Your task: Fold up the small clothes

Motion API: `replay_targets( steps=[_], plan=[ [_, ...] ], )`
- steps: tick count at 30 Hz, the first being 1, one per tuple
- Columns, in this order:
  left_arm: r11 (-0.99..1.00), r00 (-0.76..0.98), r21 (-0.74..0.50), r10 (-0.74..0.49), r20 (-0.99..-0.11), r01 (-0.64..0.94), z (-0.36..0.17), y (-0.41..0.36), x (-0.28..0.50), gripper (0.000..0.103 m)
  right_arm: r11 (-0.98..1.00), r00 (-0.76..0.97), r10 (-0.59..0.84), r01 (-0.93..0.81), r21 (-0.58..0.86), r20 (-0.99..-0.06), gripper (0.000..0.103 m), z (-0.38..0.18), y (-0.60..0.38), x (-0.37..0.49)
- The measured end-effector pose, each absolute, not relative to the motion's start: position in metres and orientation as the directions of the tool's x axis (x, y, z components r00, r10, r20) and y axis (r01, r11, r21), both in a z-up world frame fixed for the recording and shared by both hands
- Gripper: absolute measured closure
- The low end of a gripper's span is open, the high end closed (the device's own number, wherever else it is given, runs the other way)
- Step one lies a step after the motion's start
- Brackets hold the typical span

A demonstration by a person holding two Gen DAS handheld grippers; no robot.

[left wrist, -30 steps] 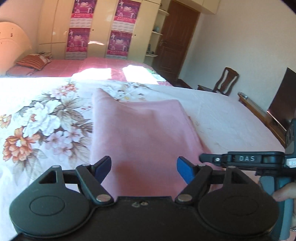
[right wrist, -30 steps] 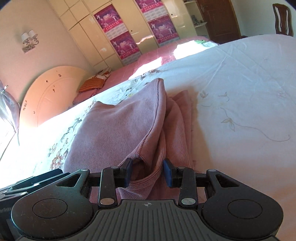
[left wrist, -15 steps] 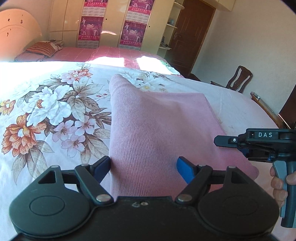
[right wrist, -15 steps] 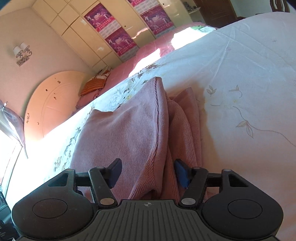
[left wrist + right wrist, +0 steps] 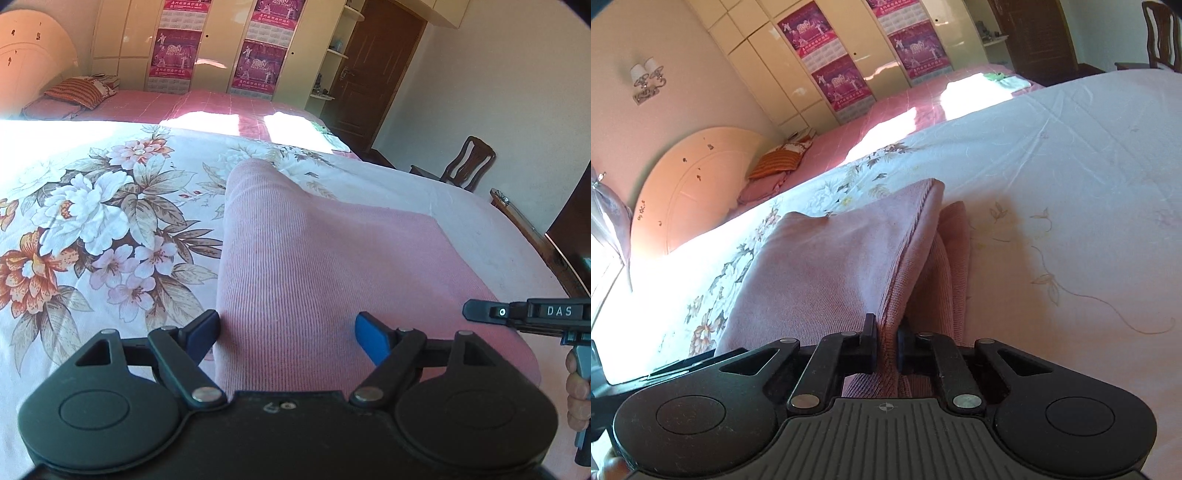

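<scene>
Right tool (image 5: 886,334) has just been closing and pinches the pink ribbed knit garment (image 5: 827,269) edge; thin bite may slip. Left tool (image 5: 286,334) spread, straddling cloth ungripped, so layers may skew on the floral bed sheet (image 5: 92,229).

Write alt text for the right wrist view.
The right gripper has just closed and pinches the near edge of a folded pink garment lying on a floral bedsheet. A second bed and wardrobe stand behind.
</scene>
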State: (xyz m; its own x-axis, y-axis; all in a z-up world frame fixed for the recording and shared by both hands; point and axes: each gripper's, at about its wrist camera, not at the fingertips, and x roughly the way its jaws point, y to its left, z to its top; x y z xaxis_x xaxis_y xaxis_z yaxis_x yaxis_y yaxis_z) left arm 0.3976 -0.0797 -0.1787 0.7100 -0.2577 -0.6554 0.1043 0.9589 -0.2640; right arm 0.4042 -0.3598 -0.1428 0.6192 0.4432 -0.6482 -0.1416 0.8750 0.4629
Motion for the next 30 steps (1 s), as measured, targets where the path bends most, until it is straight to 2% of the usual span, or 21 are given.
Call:
replay_targets(
  steps=[3, 6, 9, 11, 14, 16, 23, 24, 25, 28, 30],
  plan=[
    [0.964, 0.665, -0.249, -0.248, -0.704, 0.096, -0.195, -0.087, 0.403, 0.021, 0.912, 0.615, 0.372, -0.104, 0.397, -0.695, 0.094, -0.167, -0.356, 0.405],
    [0.960, 0.655, -0.273, -0.248, -0.714, 0.066, -0.204, -0.084, 0.403, 0.020, 0.906, 0.634, 0.370, -0.083, 0.416, -0.679, 0.094, -0.166, -0.356, 0.405],
    [0.957, 0.658, -0.281, -0.255, -0.709, 0.068, -0.193, -0.081, 0.401, 0.024, 0.889, 0.643, 0.392, -0.080, 0.450, -0.659, 0.093, -0.156, -0.361, 0.403],
    [0.955, 0.672, -0.288, -0.262, -0.692, 0.076, -0.181, -0.078, 0.400, 0.024, 0.878, 0.643, 0.395, -0.055, 0.475, -0.656, 0.088, -0.154, -0.366, 0.409],
    [0.954, 0.693, -0.287, -0.264, -0.671, 0.085, -0.167, -0.076, 0.410, 0.023, 0.866, 0.651, 0.390, -0.018, 0.500, -0.651, 0.070, -0.154, -0.372, 0.424],
    [0.956, 0.703, -0.282, -0.258, -0.663, 0.084, -0.162, -0.077, 0.422, 0.023, 0.855, 0.647, 0.393, 0.004, 0.518, -0.653, 0.068, -0.156, -0.373, 0.440],
    [0.961, 0.718, -0.268, -0.236, -0.655, 0.071, -0.166, -0.084, 0.466, 0.032, 0.873, 0.651, 0.364, 0.013, 0.488, -0.666, 0.069, -0.160, -0.361, 0.488],
    [0.963, 0.719, -0.263, -0.228, -0.657, 0.065, -0.169, -0.084, 0.472, 0.032, 0.883, 0.665, 0.358, -0.011, 0.470, -0.656, 0.085, -0.158, -0.358, 0.489],
    [0.965, 0.720, -0.257, -0.218, -0.659, 0.056, -0.171, -0.083, 0.476, 0.032, 0.905, 0.691, 0.345, -0.064, 0.421, -0.635, 0.094, -0.153, -0.350, 0.488],
    [0.967, 0.709, -0.255, -0.190, -0.679, 0.016, -0.185, -0.079, 0.485, 0.028, 0.943, 0.737, 0.326, -0.203, 0.265, -0.593, 0.094, -0.147, -0.329, 0.481],
    [0.965, 0.701, -0.263, -0.187, -0.689, 0.000, -0.195, -0.076, 0.488, 0.024, 0.961, 0.724, 0.275, -0.206, 0.182, -0.633, 0.094, -0.158, -0.326, 0.487]
  ],
)
